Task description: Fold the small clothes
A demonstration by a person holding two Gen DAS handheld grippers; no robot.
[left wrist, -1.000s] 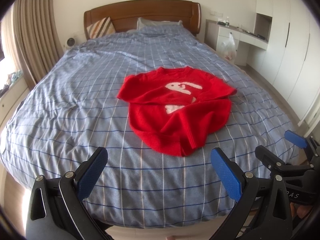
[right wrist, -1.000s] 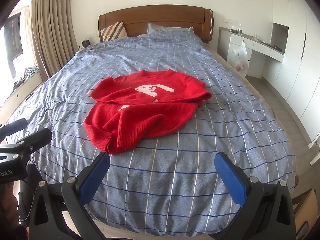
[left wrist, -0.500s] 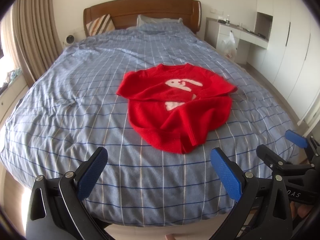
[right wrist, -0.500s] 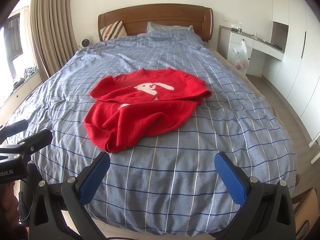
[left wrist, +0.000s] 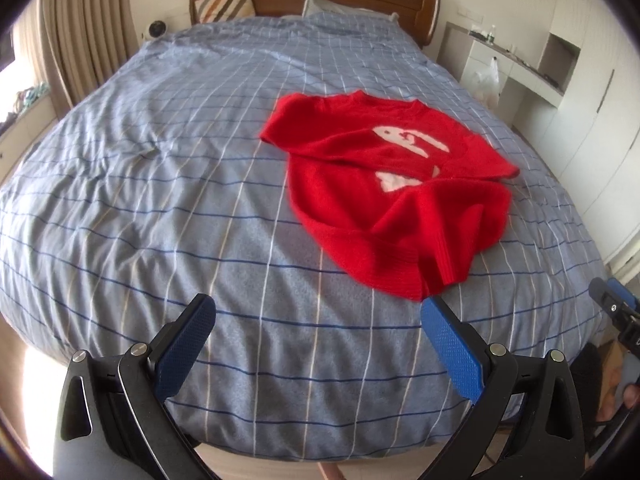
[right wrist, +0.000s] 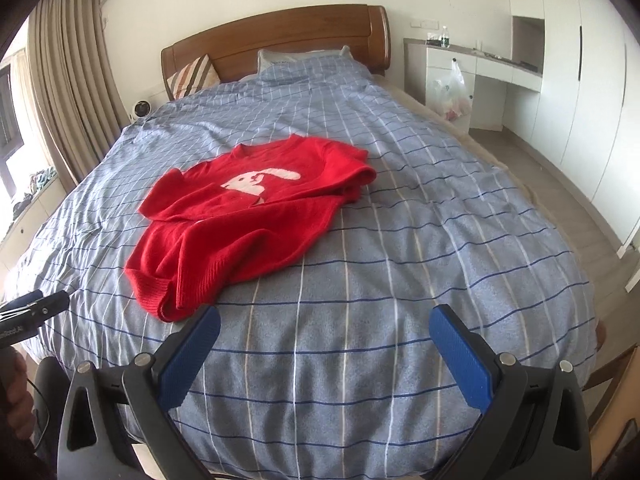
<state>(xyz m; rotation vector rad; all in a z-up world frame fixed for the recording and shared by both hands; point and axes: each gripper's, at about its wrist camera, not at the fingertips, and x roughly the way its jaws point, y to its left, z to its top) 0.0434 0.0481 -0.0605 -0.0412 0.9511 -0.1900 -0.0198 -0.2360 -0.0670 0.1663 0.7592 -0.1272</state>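
A small red sweater (left wrist: 396, 184) with a white rabbit motif lies rumpled on the blue checked bed cover (left wrist: 160, 184), sleeves folded over its front and hem bunched toward me. It also shows in the right wrist view (right wrist: 244, 216). My left gripper (left wrist: 316, 320) is open and empty above the bed's near edge, its right finger close to the sweater's hem. My right gripper (right wrist: 324, 336) is open and empty, its left finger near the hem corner. Each gripper shows at the edge of the other's view.
A wooden headboard (right wrist: 280, 36) and pillows (right wrist: 192, 74) stand at the far end. Curtains (right wrist: 68, 92) hang at the left. A white desk (right wrist: 480, 68) with a plastic bag and wardrobes (right wrist: 592, 80) stand at the right. Floor runs along the bed's right side.
Both grippers have moved forward over the bed toward the sweater, the left turning left and the right turning right. The sweater has not moved. Both stay open.
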